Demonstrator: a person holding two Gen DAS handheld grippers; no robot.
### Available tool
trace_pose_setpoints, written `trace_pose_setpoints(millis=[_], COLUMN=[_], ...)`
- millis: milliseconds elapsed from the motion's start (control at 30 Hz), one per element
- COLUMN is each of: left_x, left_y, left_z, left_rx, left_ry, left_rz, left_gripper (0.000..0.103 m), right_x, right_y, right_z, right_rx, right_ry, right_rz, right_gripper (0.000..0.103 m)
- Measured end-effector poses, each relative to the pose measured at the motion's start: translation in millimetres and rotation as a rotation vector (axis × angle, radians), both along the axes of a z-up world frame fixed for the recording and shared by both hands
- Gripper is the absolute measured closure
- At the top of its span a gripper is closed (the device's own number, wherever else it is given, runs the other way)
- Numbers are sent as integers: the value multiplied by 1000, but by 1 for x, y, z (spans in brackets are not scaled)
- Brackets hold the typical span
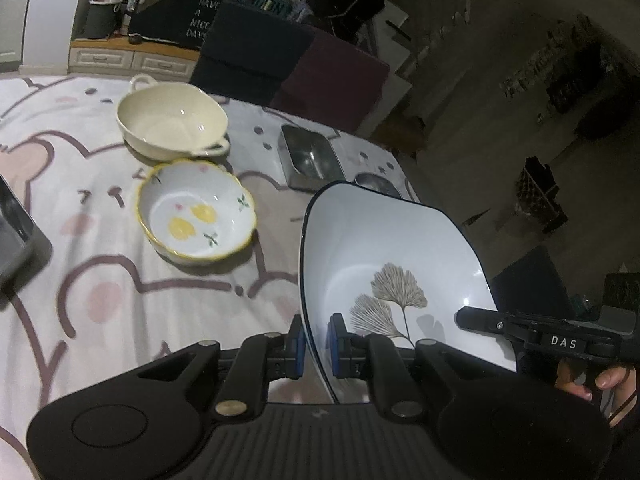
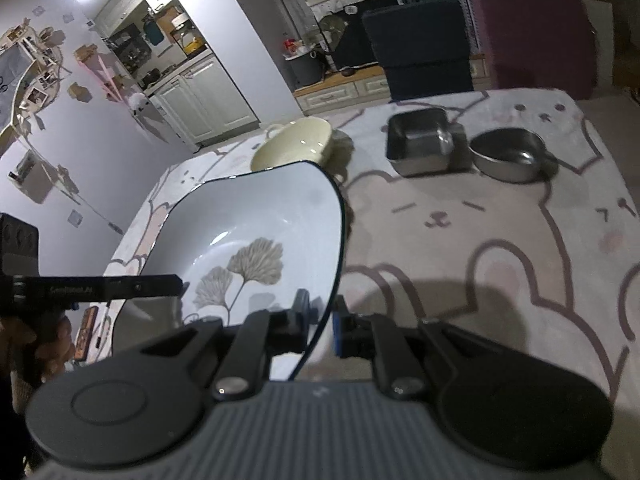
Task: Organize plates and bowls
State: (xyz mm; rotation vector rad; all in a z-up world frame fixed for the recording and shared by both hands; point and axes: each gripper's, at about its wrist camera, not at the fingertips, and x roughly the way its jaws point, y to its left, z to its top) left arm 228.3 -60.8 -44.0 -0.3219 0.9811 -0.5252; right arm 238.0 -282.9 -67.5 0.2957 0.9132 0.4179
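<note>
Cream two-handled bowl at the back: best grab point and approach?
Grip the cream bowl by a loop handle: near-side handle is reachable past the yellow-rimmed bowl. The handles stick out sideways, giving thin purchase. Both tools are occupied holding the leaf plate.

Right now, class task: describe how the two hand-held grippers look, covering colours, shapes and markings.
The left gripper and right gripper match: black linkage arms with round silver pivot pins, blue pads on black fingers, a ribbed grey base between two round black discs. Seen from the side, one bears white letters DAS, the other faint grey lettering too blurred to read.
</note>
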Motion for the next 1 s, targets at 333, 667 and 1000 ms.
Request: trace_pose_setpoints(millis=[333, 667, 1000], left_x=[-5, 7, 26], left_y=[-8, -5, -6], left_z=[-43, -82, -113], left_rx=[11, 14, 18], left_ry=[47, 100, 162], left_rz=[-7, 7, 31], left_gripper=[90, 90, 90], right_x=[0, 7, 12], right_y=[-4, 1, 2], right_z=[-34, -68, -87], right_rx=[-3, -2, -43], right_ry=[51, 121, 174], right_rz=[-8, -13, -18], right_gripper=[89, 89, 89])
